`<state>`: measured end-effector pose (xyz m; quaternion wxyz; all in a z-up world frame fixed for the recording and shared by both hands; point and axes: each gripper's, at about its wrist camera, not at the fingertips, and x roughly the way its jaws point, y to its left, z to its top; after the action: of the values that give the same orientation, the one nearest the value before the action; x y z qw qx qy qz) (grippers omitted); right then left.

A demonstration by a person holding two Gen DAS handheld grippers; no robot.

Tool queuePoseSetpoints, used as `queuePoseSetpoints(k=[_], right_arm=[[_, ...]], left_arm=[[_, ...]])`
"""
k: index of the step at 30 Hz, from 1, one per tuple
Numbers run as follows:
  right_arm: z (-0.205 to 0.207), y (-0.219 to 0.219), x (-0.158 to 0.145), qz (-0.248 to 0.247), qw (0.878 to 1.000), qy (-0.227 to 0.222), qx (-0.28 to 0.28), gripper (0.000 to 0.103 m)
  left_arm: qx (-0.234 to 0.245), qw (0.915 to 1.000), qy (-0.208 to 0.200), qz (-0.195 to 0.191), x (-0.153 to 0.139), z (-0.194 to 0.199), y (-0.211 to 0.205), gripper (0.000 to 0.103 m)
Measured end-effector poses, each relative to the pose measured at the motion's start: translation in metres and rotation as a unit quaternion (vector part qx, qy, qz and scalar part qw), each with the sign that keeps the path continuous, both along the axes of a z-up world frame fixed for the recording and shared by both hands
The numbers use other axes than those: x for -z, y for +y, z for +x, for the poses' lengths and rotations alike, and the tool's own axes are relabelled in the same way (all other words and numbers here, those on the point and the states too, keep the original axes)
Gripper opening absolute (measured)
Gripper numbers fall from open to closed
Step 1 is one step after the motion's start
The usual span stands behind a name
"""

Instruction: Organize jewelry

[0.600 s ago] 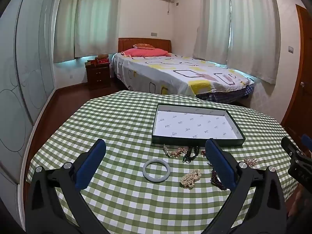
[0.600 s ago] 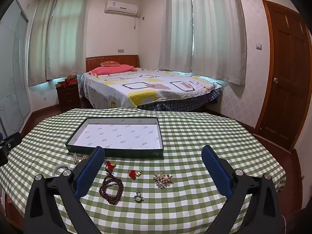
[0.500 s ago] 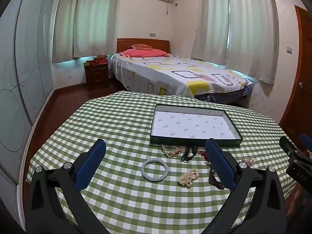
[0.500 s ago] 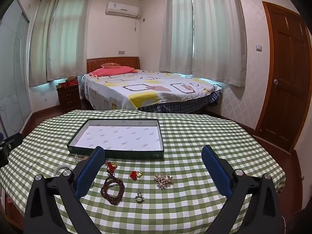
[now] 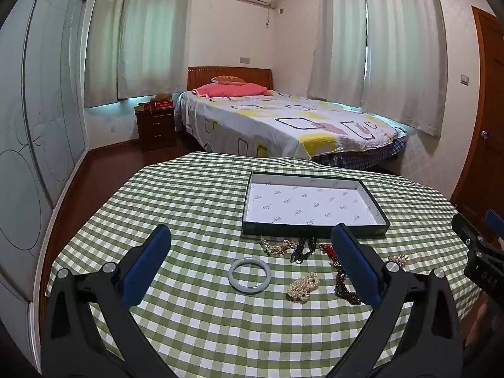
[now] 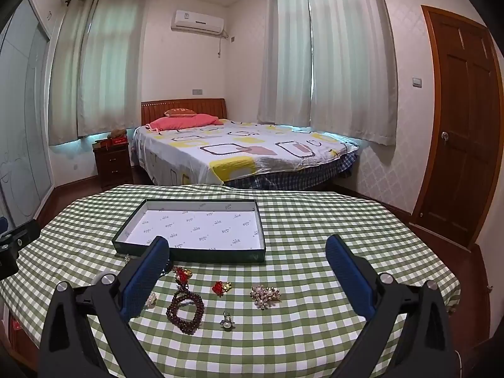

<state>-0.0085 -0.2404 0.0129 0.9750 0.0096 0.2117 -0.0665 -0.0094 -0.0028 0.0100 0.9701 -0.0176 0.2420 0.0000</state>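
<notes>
A dark green tray (image 5: 313, 229) (image 6: 189, 254) with a white liner lies on the checked table. In front of it lie a pale jade bangle (image 5: 249, 274), a pearl bracelet (image 5: 303, 286), a gold chain (image 5: 278, 247), a dark green bead strand (image 5: 302, 249) and a dark red bead bracelet (image 6: 185, 309) (image 5: 345, 286). The right wrist view also shows a red flower brooch (image 6: 221, 287), a pearl cluster brooch (image 6: 265, 295) and a small pearl earring (image 6: 226, 320). My left gripper (image 5: 250, 263) is open above the bangle. My right gripper (image 6: 247, 278) is open above the brooches. Both are empty.
The round table (image 5: 195, 208) has a green-and-white checked cloth. Behind it stand a bed (image 5: 283, 126), a nightstand (image 5: 156, 126) and curtains. A wooden door (image 6: 460, 126) is at the right. The right gripper's body (image 5: 482, 258) shows at the right edge of the left wrist view.
Both grippers have drifted slightly; the view of tray and jewelry has shifted a little lower in the right wrist view. Nothing has been touched.
</notes>
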Motion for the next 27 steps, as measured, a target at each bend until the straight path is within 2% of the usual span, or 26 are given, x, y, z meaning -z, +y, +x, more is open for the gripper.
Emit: queuePoseSetpoints(k=[27], right_arm=[[-0.0024, 0.0019, 0.0040, 0.000, 1.000, -0.006, 0.000, 0.097]], left_arm=[[0.001, 1.0000, 0.008, -0.002, 0.0047, 0.0003, 0.0002, 0.099]])
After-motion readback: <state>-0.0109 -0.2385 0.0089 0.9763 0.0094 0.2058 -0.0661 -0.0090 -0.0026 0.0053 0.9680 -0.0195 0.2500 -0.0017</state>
